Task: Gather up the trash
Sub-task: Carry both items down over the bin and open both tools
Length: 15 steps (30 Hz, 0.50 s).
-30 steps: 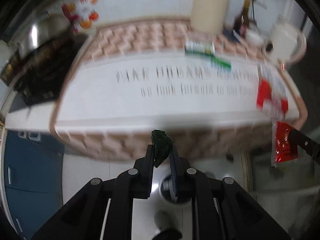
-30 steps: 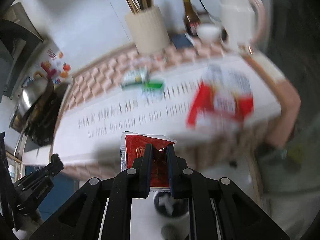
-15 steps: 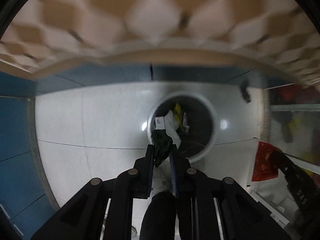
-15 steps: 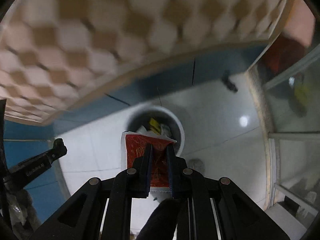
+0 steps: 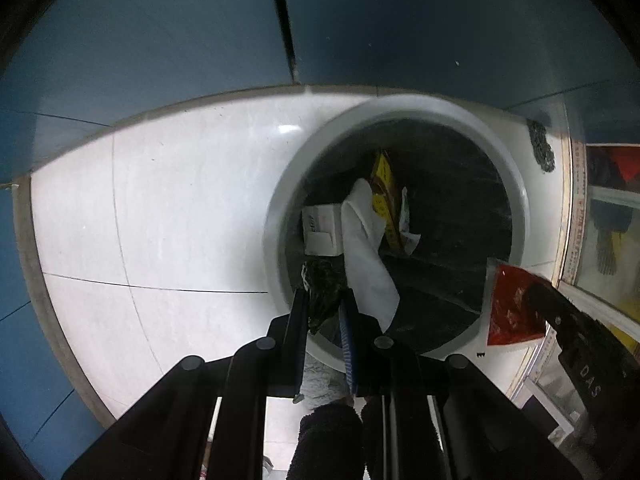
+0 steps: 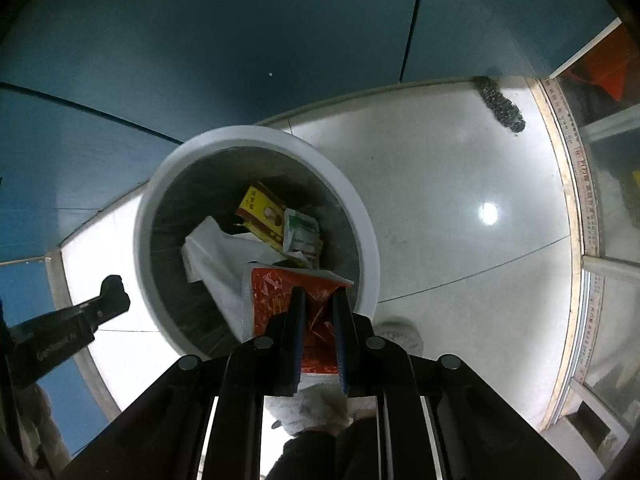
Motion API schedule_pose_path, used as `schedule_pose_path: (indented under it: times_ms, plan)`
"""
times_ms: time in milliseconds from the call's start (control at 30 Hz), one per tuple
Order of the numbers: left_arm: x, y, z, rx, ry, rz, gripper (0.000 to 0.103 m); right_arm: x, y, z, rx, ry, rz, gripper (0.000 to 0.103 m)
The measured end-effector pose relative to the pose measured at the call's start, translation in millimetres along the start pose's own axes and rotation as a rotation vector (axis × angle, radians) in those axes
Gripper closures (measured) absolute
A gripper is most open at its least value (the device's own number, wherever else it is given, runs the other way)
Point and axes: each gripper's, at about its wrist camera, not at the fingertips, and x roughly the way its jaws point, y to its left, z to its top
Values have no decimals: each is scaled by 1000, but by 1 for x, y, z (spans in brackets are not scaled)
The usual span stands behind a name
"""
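right gripper [image 6: 318, 300] jaws pinching red sauce packet [image 6: 280, 292], hanging over near rim of white bin [image 6: 368, 248] | inside bin lying: white tissue [image 6: 216, 252], yellow box [image 6: 260, 212], green-white wrapper [image 6: 302, 236] | left gripper [image 6: 114, 294] hovering left of bin | bin standing on floor [image 6: 460, 220] against blue cabinet [image 6: 240, 40]

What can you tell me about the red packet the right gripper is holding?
The red packet is a flat, shiny sachet, crinkled like foil or plastic, with a pale sealed border along its top and left side. The right gripper pinches it between its two fingers, upright. It hangs over the near rim of the white bin, not yet dropped.
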Motion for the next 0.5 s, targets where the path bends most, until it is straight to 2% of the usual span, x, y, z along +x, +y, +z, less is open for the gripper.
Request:
schedule_pose_path:
  times_ms: [100, 167, 233, 267, 300, 333, 400, 467, 500]
  plan:
    - [-3, 1, -1, -10, -11, -26, 86, 4, 4, 4, 0, 9, 3, 89]
    - [-8, 2, -1, -7, -21, -4, 82, 6, 6, 5, -14, 21, -1, 89]
    - [-12, 3, -2, 2, -36, 31, 57, 6, 6, 5, -7, 32, -5, 87]
    - [-15, 4, -3, 3, -56, 47, 32, 6, 7, 5, -12, 37, -2, 87]
    - [-18, 4, -4, 8, -77, 63, 17, 5, 8, 4, -25, 42, -9, 85]
    - [-21, 4, -6, 13, -89, 83, 15, 4, 9, 3, -32, 39, -19, 80]
    - [-25, 3, -10, 25, -99, 105, 9, -2, 9, 1, -44, 25, -34, 45]
    - [-28, 4, -15, 24, -101, 116, 0, -9, 11, -1, -61, 5, -57, 34]
    - [-30, 5, -17, 24, -107, 120, 0, -12, 11, -3, -71, 1, -70, 23]
